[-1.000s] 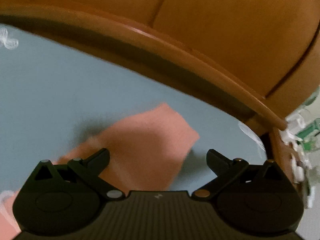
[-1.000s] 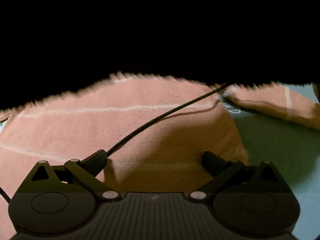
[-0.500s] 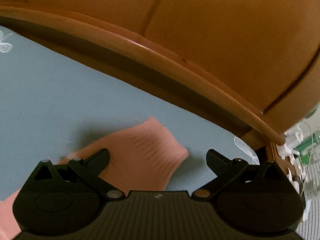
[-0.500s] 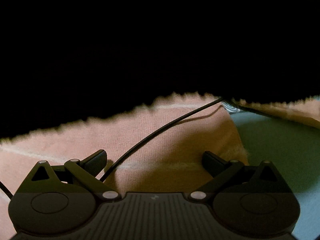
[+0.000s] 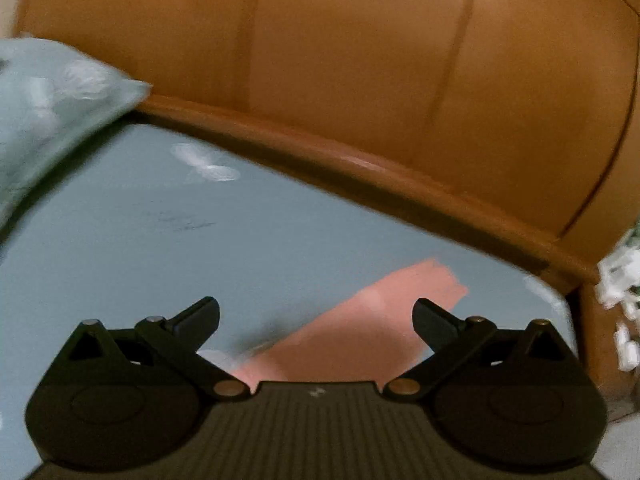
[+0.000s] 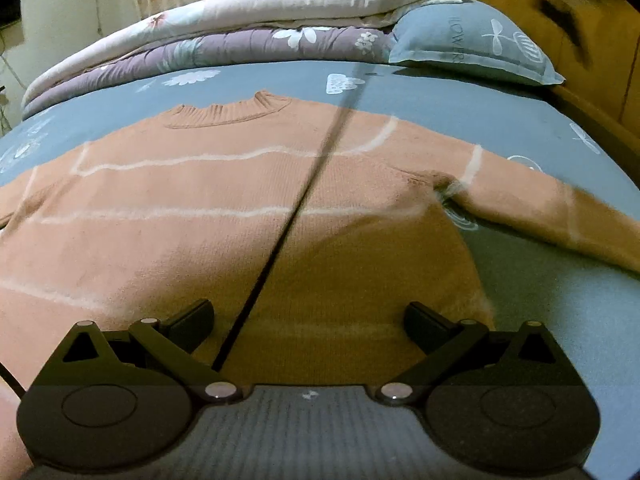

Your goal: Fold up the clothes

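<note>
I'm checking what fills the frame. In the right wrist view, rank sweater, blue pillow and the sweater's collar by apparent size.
1. Sweater, by far the largest.
2. Blue pillow, though it lies farther back, so its true size is unsure.
3. Collar, the smallest.

The left gripper (image 5: 316,312) is hovering with its jaws spread wide, gripping nothing; the right gripper (image 6: 308,316) is likewise gaping wide and empty.

The sweater (image 6: 224,216) lies flat on the bed (image 6: 440,100) — the right gripper (image 6: 308,316) hovers wide open over its hem, a cable (image 6: 304,196) crossing it.
</note>
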The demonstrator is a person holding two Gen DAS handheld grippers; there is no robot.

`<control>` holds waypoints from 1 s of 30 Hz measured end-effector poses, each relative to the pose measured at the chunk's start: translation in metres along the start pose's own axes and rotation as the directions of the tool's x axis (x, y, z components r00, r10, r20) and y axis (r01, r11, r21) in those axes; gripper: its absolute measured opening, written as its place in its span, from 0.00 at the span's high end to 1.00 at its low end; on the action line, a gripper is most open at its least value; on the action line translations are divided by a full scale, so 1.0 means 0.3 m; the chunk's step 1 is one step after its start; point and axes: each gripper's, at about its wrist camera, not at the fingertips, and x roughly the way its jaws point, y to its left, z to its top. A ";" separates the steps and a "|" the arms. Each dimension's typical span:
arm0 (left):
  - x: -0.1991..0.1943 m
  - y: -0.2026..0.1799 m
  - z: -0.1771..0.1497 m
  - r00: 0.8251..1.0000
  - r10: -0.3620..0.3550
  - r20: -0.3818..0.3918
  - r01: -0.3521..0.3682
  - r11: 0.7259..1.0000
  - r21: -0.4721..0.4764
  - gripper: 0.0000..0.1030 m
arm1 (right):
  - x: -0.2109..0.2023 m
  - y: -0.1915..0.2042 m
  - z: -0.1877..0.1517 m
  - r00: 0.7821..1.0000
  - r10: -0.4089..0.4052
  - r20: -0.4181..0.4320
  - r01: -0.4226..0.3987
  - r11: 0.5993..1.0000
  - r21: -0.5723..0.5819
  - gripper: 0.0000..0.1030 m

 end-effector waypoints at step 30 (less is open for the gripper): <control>-0.846 0.463 -0.719 0.983 0.177 -0.039 -0.181 0.935 -0.304 0.01 | -0.258 0.038 0.034 0.846 0.497 0.192 -0.530 0.748 0.400 0.00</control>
